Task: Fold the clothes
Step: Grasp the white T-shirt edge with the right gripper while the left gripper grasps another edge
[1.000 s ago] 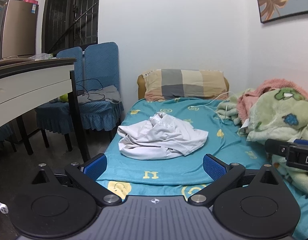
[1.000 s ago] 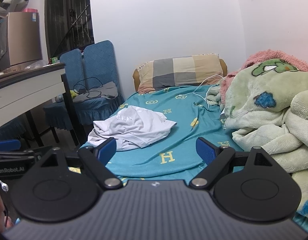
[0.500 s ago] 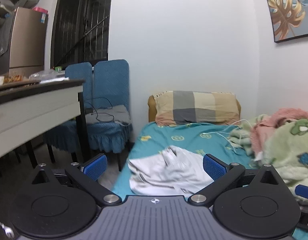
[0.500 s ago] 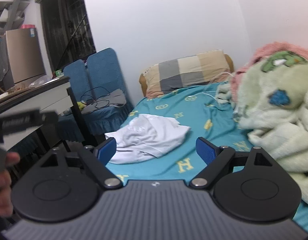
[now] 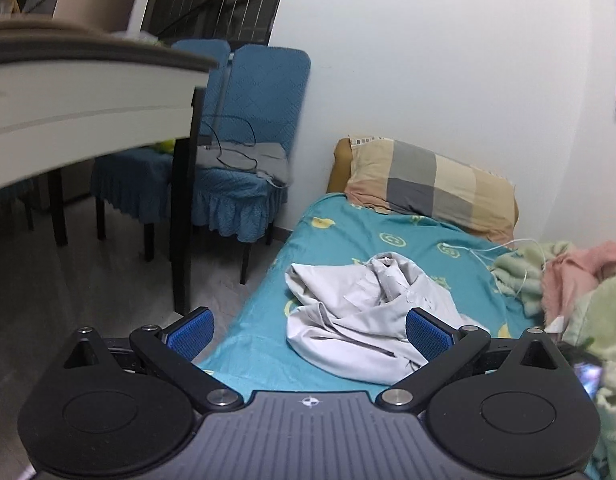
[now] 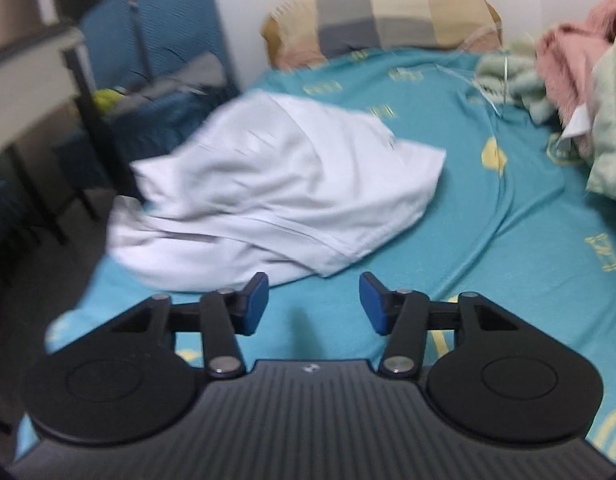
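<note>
Both tools, left tool (image 5: 308, 330) spread wide and right tool (image 6: 312, 304) partly open, are held empty above the bed (image 6: 508, 208). Only one layer of the crumpled white garment (image 6: 275, 192) may be pinched, since it is bunched near the bed's edge.

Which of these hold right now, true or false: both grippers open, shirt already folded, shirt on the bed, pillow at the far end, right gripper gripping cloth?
1. Both the left gripper and the right gripper are open. True.
2. The white shirt is folded flat. False: it lies crumpled in a heap.
3. The shirt lies on the teal bedsheet. True.
4. The checked pillow sits at the far end of the bed. True.
5. The right gripper grips cloth. False: its fingers are apart with only sheet between them, just short of the shirt's near edge.
</note>
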The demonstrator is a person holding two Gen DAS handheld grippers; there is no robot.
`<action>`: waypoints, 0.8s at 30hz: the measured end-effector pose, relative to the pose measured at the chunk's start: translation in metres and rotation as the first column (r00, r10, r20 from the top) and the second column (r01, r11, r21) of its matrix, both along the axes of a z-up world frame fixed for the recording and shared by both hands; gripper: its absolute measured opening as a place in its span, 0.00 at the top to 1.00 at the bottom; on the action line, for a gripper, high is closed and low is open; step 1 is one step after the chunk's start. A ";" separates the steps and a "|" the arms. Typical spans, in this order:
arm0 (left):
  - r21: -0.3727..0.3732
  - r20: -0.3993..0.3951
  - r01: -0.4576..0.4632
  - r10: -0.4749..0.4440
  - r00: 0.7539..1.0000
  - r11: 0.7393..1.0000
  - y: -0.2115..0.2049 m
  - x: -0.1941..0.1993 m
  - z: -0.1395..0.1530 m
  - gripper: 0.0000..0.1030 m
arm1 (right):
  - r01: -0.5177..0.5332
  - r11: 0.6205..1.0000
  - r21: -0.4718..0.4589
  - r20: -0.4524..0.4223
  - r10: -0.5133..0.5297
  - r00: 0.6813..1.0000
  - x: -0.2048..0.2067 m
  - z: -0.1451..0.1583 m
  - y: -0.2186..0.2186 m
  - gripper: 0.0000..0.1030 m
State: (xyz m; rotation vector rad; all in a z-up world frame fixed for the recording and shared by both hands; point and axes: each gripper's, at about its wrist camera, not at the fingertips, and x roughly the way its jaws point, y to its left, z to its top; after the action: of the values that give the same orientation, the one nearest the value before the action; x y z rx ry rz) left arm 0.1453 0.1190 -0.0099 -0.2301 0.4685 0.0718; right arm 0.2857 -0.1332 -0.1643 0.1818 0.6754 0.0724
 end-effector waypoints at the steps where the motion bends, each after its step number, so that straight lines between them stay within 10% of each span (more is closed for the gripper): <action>1: -0.003 -0.015 0.000 0.000 1.000 1.000 0.001 0.005 -0.005 0.00 | 0.013 1.000 0.002 -0.003 -0.013 1.000 0.009 -0.008 -0.001 0.56; 9: -0.061 -0.094 -0.020 0.014 0.996 0.998 0.007 0.027 -0.038 0.01 | 0.062 0.984 0.164 0.127 -0.084 0.988 0.019 -0.009 -0.025 0.84; 24: 0.066 -0.079 0.192 -0.187 0.979 0.979 -0.044 -0.023 -0.031 0.02 | -0.160 0.975 0.156 0.296 0.109 0.949 -0.126 0.128 -0.051 0.87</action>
State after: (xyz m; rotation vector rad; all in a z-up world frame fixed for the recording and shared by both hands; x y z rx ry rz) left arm 0.1226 0.0752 -0.0410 -0.1098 0.5566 -0.0895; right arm 0.1595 -0.1844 -0.0367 0.2917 0.3906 0.2869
